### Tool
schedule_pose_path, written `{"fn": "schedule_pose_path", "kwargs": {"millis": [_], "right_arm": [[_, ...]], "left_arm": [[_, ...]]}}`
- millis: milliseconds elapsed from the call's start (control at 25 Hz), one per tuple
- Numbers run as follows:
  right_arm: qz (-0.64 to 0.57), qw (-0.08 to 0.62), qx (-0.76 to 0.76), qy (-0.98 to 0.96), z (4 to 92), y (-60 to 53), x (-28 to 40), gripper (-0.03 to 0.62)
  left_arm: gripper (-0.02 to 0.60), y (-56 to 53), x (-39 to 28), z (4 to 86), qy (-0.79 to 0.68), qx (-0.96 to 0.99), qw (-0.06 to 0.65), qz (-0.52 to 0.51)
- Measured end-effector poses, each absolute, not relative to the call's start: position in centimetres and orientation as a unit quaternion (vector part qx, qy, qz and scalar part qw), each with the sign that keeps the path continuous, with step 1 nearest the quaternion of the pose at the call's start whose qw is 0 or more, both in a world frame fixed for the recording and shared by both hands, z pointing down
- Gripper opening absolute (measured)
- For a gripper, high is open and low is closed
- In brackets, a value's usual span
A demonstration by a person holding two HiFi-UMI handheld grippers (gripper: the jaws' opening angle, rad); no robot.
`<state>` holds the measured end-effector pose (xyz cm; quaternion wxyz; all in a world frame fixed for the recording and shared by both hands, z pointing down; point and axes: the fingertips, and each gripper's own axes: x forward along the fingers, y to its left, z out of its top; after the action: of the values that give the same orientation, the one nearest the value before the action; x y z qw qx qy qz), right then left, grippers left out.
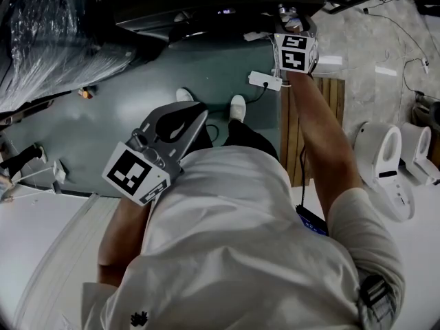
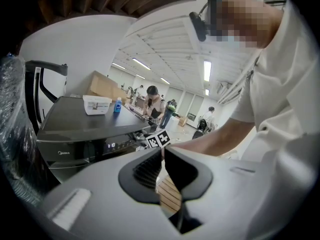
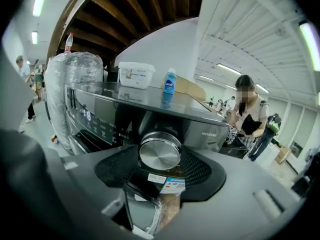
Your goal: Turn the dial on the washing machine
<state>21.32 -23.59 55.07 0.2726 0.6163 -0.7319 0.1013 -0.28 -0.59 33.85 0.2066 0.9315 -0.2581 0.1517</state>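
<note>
The dark grey washing machine (image 3: 150, 114) fills the right gripper view, and its round silver dial (image 3: 160, 150) sits between my right gripper's (image 3: 160, 159) two dark pads, which close against its sides. In the head view my right gripper (image 1: 291, 20) reaches out at arm's length to the machine's front (image 1: 206, 16). My left gripper (image 1: 192, 115) is held back near my chest, away from the machine. In its own view the left gripper (image 2: 162, 150) is shut with its pad tips touching and nothing between them. The machine (image 2: 85, 134) stands at the left there.
A white tub (image 3: 136, 74) and a blue bottle (image 3: 169, 82) stand on the machine's top. A plastic-wrapped bulk (image 1: 48, 33) is to its left. A power strip (image 1: 266, 81), a wooden slatted board (image 1: 295, 136) and white fixtures (image 1: 385, 163) lie on the floor. People stand in the background.
</note>
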Motion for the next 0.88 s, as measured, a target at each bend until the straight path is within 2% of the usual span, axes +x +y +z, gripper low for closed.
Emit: {"fn": "schedule_pose_path", "kwargs": {"millis": [440, 880], "right_arm": [[0.213, 0.145, 0.632, -0.731, 54.5, -23.4, 22.1, 0.264], [0.125, 0.229, 0.617, -0.742, 54.5, -22.3, 22.1, 0.267]], "left_arm": [[0.060, -0.6, -0.3, 33.7, -0.257, 0.933, 0.203, 0.152], [0.060, -0.3, -0.1, 33.8, -0.256, 0.933, 0.201, 0.151]]}}
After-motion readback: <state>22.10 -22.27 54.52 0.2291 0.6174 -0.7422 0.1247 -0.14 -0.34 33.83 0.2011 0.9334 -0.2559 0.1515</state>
